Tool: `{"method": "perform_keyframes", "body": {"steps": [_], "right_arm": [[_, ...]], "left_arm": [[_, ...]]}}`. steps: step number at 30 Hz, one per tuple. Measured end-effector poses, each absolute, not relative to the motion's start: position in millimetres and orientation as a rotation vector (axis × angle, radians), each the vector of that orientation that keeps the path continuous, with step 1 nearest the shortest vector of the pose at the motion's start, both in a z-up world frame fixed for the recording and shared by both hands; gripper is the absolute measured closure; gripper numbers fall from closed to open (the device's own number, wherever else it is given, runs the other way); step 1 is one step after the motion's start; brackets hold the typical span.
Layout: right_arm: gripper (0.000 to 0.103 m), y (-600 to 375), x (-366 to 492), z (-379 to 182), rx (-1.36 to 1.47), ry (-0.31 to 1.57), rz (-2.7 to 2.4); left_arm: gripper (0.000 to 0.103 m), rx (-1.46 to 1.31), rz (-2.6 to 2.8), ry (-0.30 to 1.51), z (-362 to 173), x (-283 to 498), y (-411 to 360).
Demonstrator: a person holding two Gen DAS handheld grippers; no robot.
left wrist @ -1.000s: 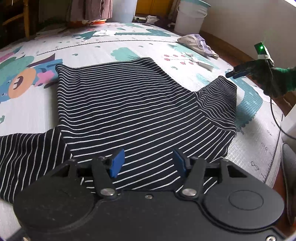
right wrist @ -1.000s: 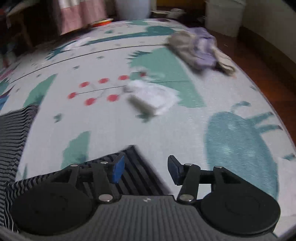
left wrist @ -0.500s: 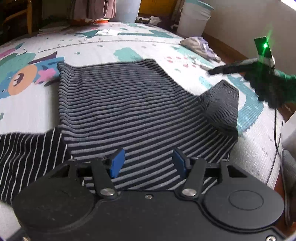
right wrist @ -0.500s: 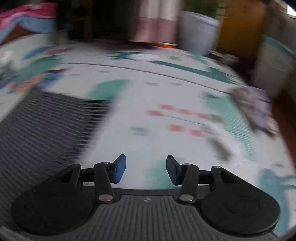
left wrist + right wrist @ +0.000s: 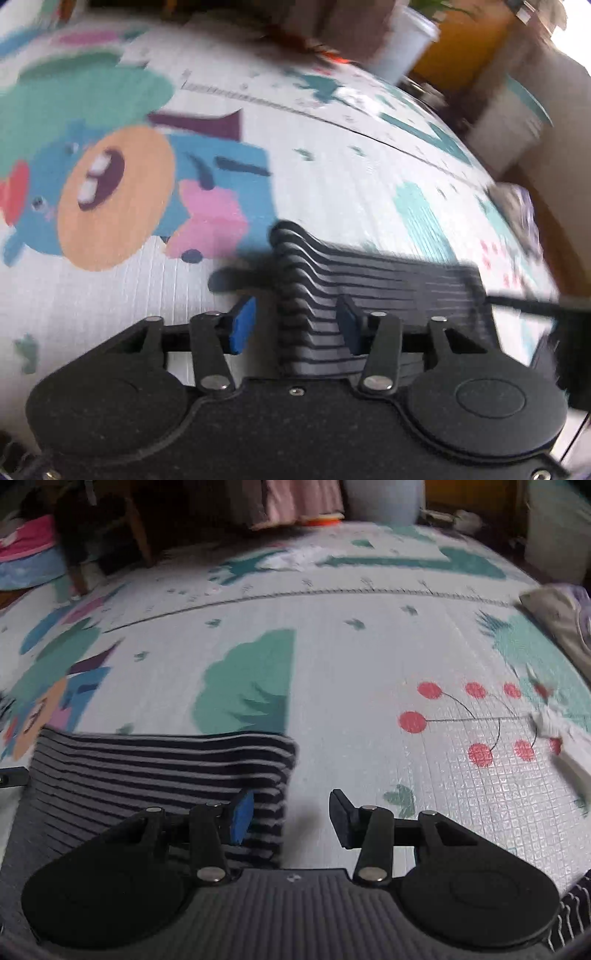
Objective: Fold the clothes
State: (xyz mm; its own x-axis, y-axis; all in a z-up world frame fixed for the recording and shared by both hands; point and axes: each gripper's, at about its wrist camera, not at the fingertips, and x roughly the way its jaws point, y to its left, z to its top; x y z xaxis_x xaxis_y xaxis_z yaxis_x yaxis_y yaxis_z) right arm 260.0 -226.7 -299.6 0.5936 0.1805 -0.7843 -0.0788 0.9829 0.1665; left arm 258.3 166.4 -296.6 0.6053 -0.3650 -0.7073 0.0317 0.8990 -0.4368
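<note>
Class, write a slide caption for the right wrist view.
Open right gripper straddles the corner of the striped garment on the play mat.

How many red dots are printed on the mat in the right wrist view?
8 visible on the mat: four across the top of the cluster, one large at left, three below. The white cloth may hide more.

Legible text: none can be read in either view.
Small pale emblem on the ribbed grey housing of the right gripper (image 5: pixel 291 812): seen near the front edge, too small to be made out.
Cartoon-printed foam play mat (image 5: pixel 332 657): only pictures are shown; no words or numbers can be read.
</note>
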Motion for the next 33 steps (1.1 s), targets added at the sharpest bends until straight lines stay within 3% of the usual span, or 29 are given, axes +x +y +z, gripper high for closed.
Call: {"method": "perform_keyframes", "body": {"steps": [1, 2, 4, 6, 7, 9, 12, 14, 17, 20, 23, 24, 25, 27, 33], "right_arm": [[0.059, -229, 263, -303, 0.139, 0.927, 0.152], [0.062, -231, 266, -306, 0.160, 0.931, 0.154], [0.086, -236, 273, -312, 0.202, 0.937, 0.156], [0.098, -234, 274, -305, 0.185, 0.906, 0.181], [0.098, -232, 273, -300, 0.166, 0.883, 0.197], [0.097, -233, 269, -292, 0.154, 0.820, 0.178], [0.072, -221, 279, -308, 0.014, 0.914, 0.095], [0.070, -218, 277, -305, -0.019, 0.883, 0.059], [0.069, -213, 260, -285, -0.020, 0.771, 0.067], [0.071, -193, 246, -281, -0.052, 0.717, 0.208], [0.071, -166, 258, -300, -0.135, 0.814, 0.271], [0.067, -171, 272, -309, -0.062, 0.891, 0.239], [0.064, -179, 280, -311, 0.020, 0.913, 0.217], [0.064, -179, 282, -304, 0.022, 0.909, 0.240], [0.064, -177, 220, -270, -0.115, 0.815, 0.436]], "left_arm": [[0.062, -0.447, -0.242, 0.902, -300, 265, 169], [0.077, -0.475, -0.250, 0.904, -302, 270, 171], [0.099, -0.510, -0.262, 0.920, -306, 278, 171], [0.099, -0.583, -0.284, 0.900, -303, 279, 177], [0.099, -0.660, -0.292, 0.858, -299, 276, 185], [0.098, -0.648, -0.228, 0.863, -302, 278, 192], [0.088, -0.443, -0.165, 0.923, -304, 285, 181], [0.061, -0.364, -0.104, 0.875, -288, 278, 177], [0.063, -0.344, -0.166, 0.728, -266, 258, 179], [0.065, -0.318, -0.286, 0.738, -268, 263, 165], [0.066, -0.224, -0.230, 0.884, -293, 286, 151], [0.064, -0.192, -0.230, 0.891, -298, 290, 147], [0.056, -0.170, -0.244, 0.886, -298, 291, 145], [0.056, -0.160, -0.225, 0.897, -289, 289, 140], [0.056, -0.193, -0.397, 0.794, -258, 203, 143]]}}
